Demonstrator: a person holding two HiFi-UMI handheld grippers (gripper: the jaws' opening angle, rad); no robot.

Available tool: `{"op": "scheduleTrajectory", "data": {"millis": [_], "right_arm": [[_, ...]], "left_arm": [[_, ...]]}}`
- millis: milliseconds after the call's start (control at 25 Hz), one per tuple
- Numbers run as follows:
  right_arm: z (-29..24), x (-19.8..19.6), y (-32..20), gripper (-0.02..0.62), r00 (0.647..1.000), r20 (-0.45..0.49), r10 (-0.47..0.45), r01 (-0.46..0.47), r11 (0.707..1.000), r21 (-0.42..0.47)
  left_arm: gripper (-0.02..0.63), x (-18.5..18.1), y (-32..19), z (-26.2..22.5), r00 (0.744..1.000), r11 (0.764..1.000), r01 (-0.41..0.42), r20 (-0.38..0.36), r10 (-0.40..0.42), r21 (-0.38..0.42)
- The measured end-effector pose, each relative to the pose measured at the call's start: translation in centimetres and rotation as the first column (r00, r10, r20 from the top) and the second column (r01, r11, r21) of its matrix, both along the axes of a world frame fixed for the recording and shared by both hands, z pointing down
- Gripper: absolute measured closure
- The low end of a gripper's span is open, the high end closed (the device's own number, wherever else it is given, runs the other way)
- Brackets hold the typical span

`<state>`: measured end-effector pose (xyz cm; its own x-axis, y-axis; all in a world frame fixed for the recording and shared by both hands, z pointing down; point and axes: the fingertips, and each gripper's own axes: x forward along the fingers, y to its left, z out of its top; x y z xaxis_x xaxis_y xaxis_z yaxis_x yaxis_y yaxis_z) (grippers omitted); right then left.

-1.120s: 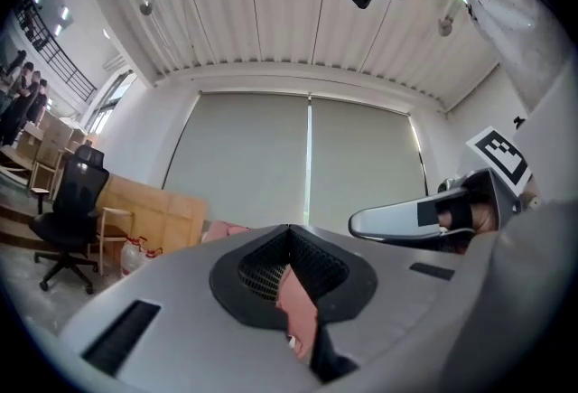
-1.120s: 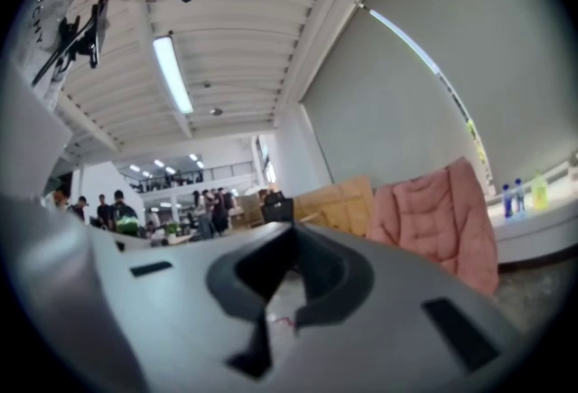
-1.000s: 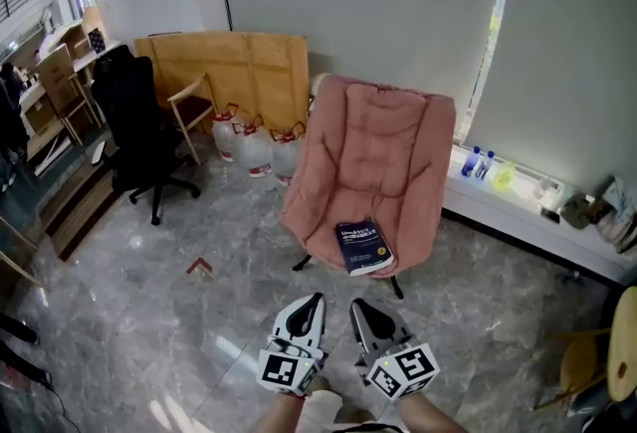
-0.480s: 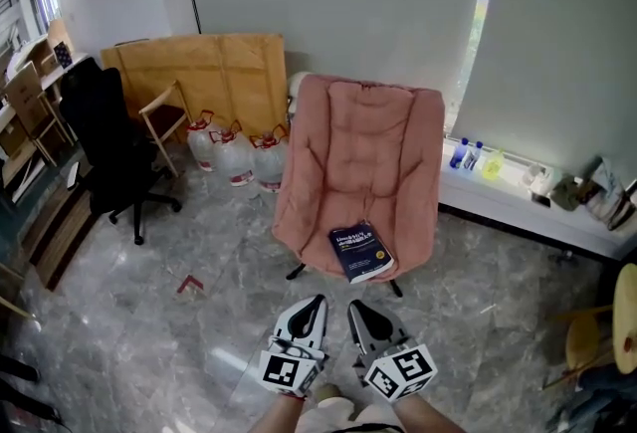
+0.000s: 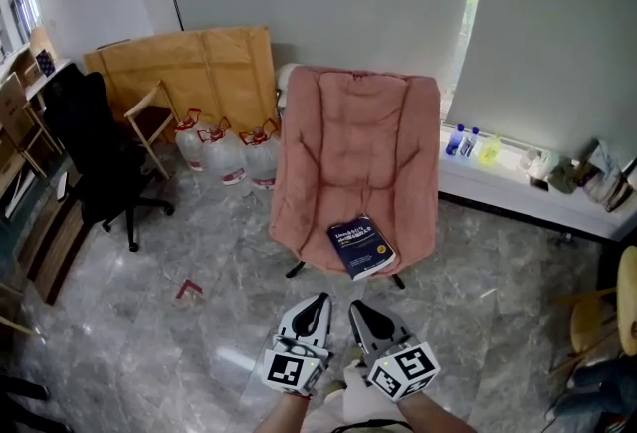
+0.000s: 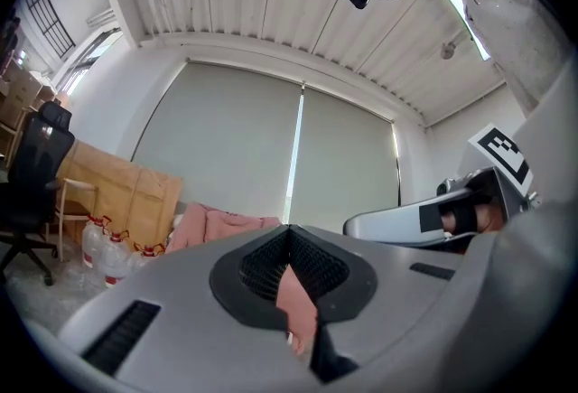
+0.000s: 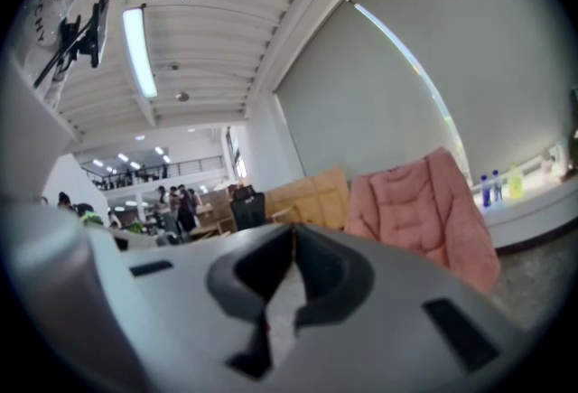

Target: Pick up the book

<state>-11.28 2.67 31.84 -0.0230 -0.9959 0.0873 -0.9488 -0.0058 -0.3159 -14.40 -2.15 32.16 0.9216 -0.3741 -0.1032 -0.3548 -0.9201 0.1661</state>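
Note:
A dark blue book lies flat on the front of the seat of a pink padded chair. My left gripper and right gripper hang side by side over the marble floor, just short of the chair's front edge and a little below the book in the head view. Both are shut with nothing in them. In the left gripper view the jaws meet, with the pink chair beyond them and the right gripper beside. The right gripper view shows its closed jaws and the chair to the right.
Left of the chair stand several water jugs, a wooden chair, a black office chair and a tan board against the wall. A low sill with bottles runs along the right. A small red piece lies on the floor.
The view has swung so the furniture on the left slid further left and the pink chair sits squarer ahead. Both grippers stay side by side at the bottom, still shut.

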Motion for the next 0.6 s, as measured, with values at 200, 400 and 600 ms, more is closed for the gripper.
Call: {"op": "scheduleTrajectory", "data": {"millis": [200, 400, 600], "right_arm": [[0.4, 0.1, -1.6, 0.581, 1.000, 0.006, -0.015, 0.015, 1.000, -0.006], [0.5, 1.0, -3.6, 0.581, 0.999, 0.003, -0.033, 0.033, 0.999, -0.005], [1.4, 3.5, -4.9, 0.581, 1.000, 0.013, -0.002, 0.002, 1.000, -0.015]], "left_arm": [[0.591, -0.4, -1.5, 0.0, 1.000, 1.000, 0.018, 0.010, -0.018, 0.002], [0.591, 0.0, -3.6, 0.5, 0.999, 0.999, 0.040, 0.004, -0.039, -0.017], [0.591, 1.8, -5.2, 1.3, 0.999, 0.999, 0.032, 0.027, -0.031, -0.017]]}}
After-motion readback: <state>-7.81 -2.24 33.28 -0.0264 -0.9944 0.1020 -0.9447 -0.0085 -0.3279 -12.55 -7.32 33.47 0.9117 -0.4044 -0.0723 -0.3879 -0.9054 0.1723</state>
